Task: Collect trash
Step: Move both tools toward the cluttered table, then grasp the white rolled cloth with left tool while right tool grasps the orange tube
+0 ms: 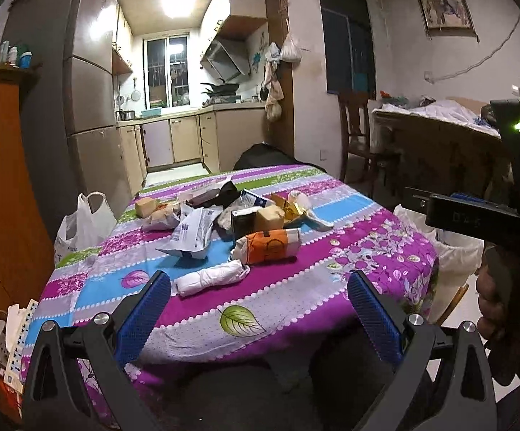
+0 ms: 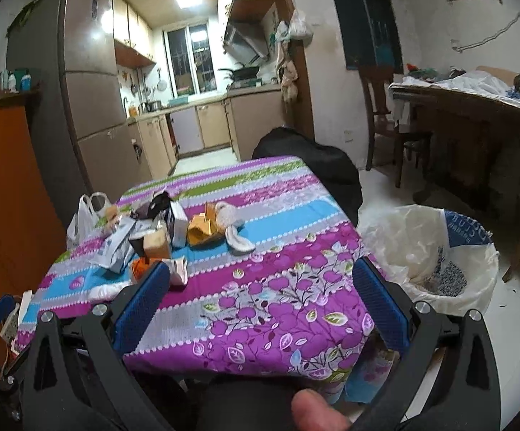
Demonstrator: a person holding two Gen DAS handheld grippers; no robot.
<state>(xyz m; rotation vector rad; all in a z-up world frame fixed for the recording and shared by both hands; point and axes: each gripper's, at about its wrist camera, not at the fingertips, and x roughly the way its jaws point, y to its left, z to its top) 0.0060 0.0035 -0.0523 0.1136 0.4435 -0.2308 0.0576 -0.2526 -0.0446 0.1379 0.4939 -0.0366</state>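
Note:
A heap of trash lies on a table with a purple, blue and green flowered cloth: a rolled white wad, an orange packet, a crumpled white and blue bag, small boxes and gold foil. The heap also shows in the right wrist view. My left gripper is open and empty, near the table's front edge, just short of the white wad. My right gripper is open and empty over the front right corner. A bin lined with a white plastic bag stands on the floor right of the table.
A white plastic bag hangs off the table's left side. An orange cabinet stands at left. A black bag lies behind the table. A wooden chair and a cluttered counter stand at right. The kitchen is behind.

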